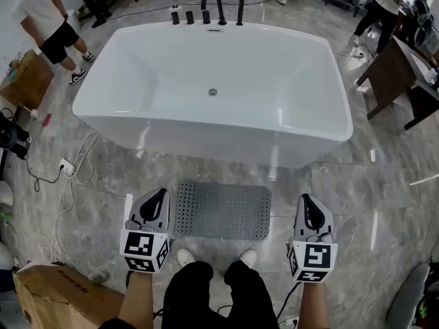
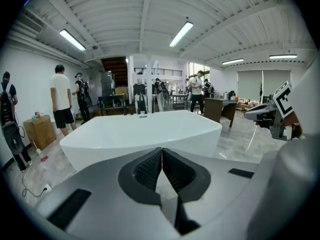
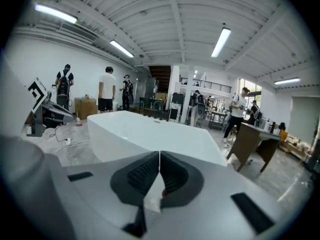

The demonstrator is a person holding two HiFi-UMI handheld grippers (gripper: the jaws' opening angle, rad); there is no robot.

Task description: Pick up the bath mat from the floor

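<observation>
A grey perforated bath mat (image 1: 221,210) lies flat on the marble floor in front of the white bathtub (image 1: 212,88). My left gripper (image 1: 158,196) hangs just left of the mat's left edge, shut and empty. My right gripper (image 1: 307,202) hangs a little way right of the mat's right edge, also shut with nothing in it. In the left gripper view the black pads (image 2: 150,170) meet at their tips, with the tub (image 2: 140,136) beyond. The right gripper view shows its pads (image 3: 142,174) pressed together too, facing the tub (image 3: 150,134). The mat is hidden in both gripper views.
A cardboard box (image 1: 58,297) stands at my lower left. White cables and a power strip (image 1: 67,168) trail over the floor on the left. People stand at the back left (image 1: 48,26) and back right. A brown desk (image 1: 398,81) sits at the right. My shoes (image 1: 186,256) touch the mat's near edge.
</observation>
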